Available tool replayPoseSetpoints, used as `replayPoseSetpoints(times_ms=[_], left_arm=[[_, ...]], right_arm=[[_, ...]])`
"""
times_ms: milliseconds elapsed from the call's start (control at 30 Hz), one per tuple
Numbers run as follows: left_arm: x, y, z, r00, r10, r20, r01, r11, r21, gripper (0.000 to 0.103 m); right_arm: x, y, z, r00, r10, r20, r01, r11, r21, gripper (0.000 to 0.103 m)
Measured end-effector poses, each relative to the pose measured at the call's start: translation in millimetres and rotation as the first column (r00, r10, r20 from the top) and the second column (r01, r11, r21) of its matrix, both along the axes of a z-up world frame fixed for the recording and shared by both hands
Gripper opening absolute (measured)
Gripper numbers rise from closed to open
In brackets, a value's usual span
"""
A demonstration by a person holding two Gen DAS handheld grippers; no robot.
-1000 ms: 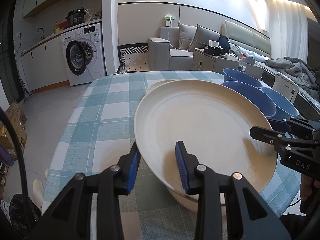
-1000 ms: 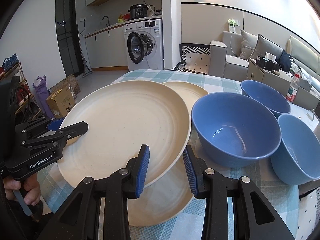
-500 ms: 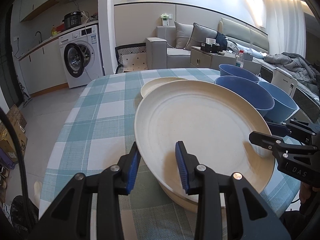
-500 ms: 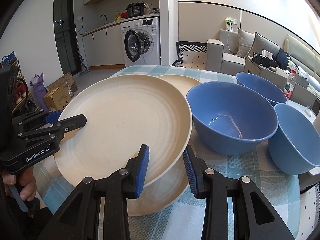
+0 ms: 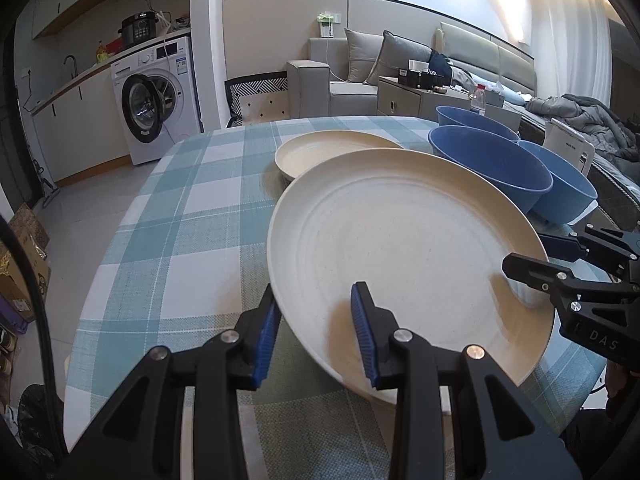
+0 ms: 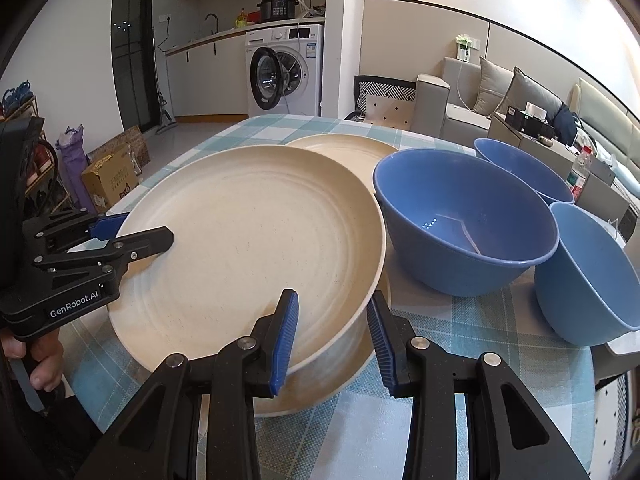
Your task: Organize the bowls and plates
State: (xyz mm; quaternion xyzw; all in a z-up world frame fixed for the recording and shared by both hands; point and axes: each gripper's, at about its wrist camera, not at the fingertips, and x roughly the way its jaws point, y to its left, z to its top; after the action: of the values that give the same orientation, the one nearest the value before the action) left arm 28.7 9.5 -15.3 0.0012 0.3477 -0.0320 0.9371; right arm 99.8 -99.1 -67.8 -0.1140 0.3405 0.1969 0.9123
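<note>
Left tool (image 5: 316, 328) and right tool (image 6: 332, 338) both clamped on rim of large cream plate (image 5: 400, 256), poised over second plate (image 6: 332, 376) at surface's near edge. Third plate (image 5: 332, 152) farther in; three blue bowls (image 6: 464, 232) unstacked near right edge. Stacking barely begun.

a large cream plate (image 5: 404, 256) sat tilted above a second cream plate (image 6: 340, 364), whose rim showed just beneath its near edge on the checked cloth. its rim lay between the blue pads of both grippers. a third cream plate (image 5: 332, 152) lay flat farther back, partly hidden by the raised one. three blue bowls (image 6: 464, 224) stood upright beside the plates, close together, the nearest one (image 6: 592, 276) leaning toward the middle.
</note>
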Motion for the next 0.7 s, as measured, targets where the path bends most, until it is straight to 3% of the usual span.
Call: replayPoseSetpoints(times_ms=[700], left_arm=[[4, -15, -12, 0.999, -0.031, -0.036, 0.033, 0.998, 0.050, 0.035]], right_arm=[[3, -13, -20, 0.999, -0.026, -0.037, 0.026, 1.000, -0.005, 0.037]])
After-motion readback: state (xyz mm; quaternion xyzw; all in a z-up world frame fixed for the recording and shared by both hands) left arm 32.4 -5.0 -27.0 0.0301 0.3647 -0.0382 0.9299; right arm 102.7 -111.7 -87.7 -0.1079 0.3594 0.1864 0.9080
